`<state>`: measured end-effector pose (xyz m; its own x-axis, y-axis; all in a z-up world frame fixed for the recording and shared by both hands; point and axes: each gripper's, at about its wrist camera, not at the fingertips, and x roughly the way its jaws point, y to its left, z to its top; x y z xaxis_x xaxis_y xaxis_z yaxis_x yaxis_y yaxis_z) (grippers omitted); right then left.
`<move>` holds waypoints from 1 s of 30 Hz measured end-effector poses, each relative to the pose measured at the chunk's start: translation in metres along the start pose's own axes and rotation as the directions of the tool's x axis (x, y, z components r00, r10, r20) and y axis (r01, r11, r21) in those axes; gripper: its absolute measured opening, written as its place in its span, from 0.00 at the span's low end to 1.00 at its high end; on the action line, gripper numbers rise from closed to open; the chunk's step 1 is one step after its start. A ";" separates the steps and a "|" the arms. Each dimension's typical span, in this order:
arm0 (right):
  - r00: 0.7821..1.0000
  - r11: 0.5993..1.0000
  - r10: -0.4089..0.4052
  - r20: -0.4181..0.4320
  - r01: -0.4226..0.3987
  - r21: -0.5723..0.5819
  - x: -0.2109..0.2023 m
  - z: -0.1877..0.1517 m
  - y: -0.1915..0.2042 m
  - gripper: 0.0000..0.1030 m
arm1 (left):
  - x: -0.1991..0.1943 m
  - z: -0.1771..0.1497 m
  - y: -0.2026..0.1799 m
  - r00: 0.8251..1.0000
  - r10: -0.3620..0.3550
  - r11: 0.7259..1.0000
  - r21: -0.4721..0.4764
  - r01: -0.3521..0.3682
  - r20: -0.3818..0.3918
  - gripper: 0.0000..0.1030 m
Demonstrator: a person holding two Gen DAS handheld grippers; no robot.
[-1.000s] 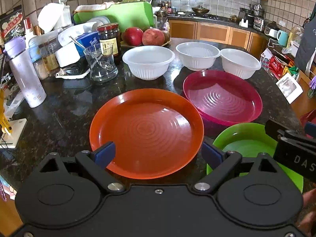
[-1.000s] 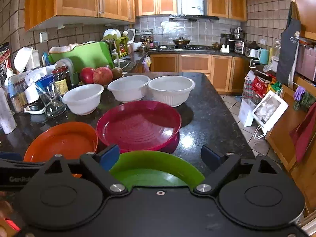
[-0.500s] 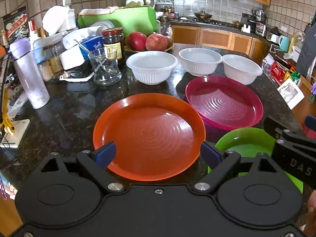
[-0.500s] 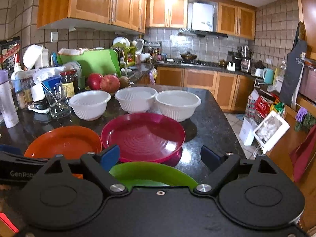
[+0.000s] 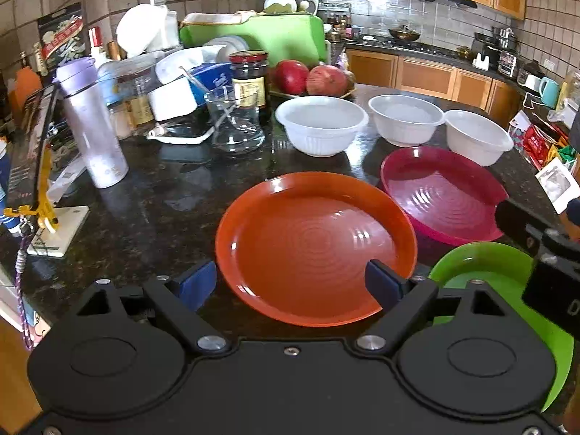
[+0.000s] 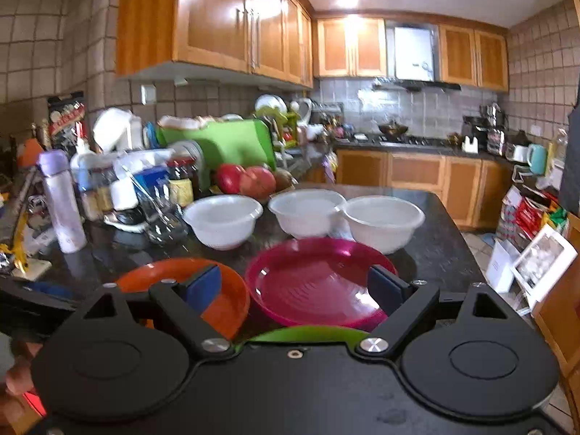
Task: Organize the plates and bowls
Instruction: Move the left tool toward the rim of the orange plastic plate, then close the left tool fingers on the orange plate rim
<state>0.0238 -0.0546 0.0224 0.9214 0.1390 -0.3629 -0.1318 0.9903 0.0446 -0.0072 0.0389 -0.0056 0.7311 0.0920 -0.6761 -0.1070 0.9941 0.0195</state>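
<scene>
Plates lie nearest me, all flat on the dark stone table (image 5: pixel 152 210) and none stacked yet. My left tool (image 5: pixel 290 284) hangs spread wide and empty just over the near rim of the orange plate (image 5: pixel 311 246), lined up, I judge, to take that rim first. My right tool (image 6: pixel 293 288) is equally spread and empty, raised above the green plate (image 5: pixel 507 290), which sits at the table's near corner beside the orange one; from the right wrist only a sliver of it shows under the tool body. The magenta plate (image 6: pixel 319 282) lies just behind both, close against the orange. Farther back the three white bowls (image 5: pixel 320 125) stand upright in a row, the two on the right touching or nearly so, an easy set to nest later. Beyond them sit pomegranates (image 5: pixel 308 78), a dark jar (image 5: pixel 249 76), a glass jug (image 5: pixel 235 123) and a lilac bottle (image 5: pixel 92 127), crowding the table's left side.
</scene>
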 end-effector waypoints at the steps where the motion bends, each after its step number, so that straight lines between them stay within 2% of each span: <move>1: 1.000 1.000 0.003 0.015 -0.003 0.001 -0.001 0.000 0.001 0.89 | -0.001 0.000 0.003 1.000 0.005 1.000 -0.003 -0.005 0.001 0.86; 5: 1.000 1.000 -0.008 0.029 0.009 -0.015 0.001 0.003 0.010 0.89 | 0.000 0.002 0.013 0.999 0.033 0.999 0.000 -0.033 0.009 0.86; 10: 0.998 0.999 0.029 -0.049 -0.027 0.043 0.012 0.006 0.016 0.89 | 0.007 0.006 0.027 0.999 0.048 0.998 0.027 -0.049 0.012 0.86; 13: 0.996 0.997 0.045 -0.080 -0.040 0.063 0.017 0.007 0.023 0.88 | 0.013 0.010 0.037 1.000 0.019 0.999 0.037 -0.018 -0.004 0.84; 20: 0.995 0.999 -0.028 -0.093 0.031 0.030 0.024 0.006 0.042 0.87 | 0.027 0.019 0.057 0.997 -0.058 0.994 0.090 0.063 -0.056 0.76; 26: 0.985 0.996 -0.037 -0.170 0.051 0.077 0.037 0.000 0.046 0.77 | 0.039 0.024 0.073 0.992 -0.098 0.984 0.138 0.109 -0.079 0.68; 28: 0.979 0.995 -0.048 -0.197 0.065 0.081 0.043 -0.003 0.049 0.70 | 0.043 0.024 0.077 0.990 -0.111 0.982 0.143 0.123 -0.087 0.63; 30: 0.974 0.995 -0.045 -0.222 0.064 0.080 0.048 -0.005 0.052 0.64 | 0.048 0.025 0.079 0.986 -0.125 0.978 0.152 0.141 -0.108 0.62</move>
<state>0.0598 0.0033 0.0030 0.8221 0.0897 -0.5622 -0.0430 0.9945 0.0958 0.0365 0.1236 -0.0185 0.6620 -0.0398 -0.7485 0.1005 0.9943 0.0360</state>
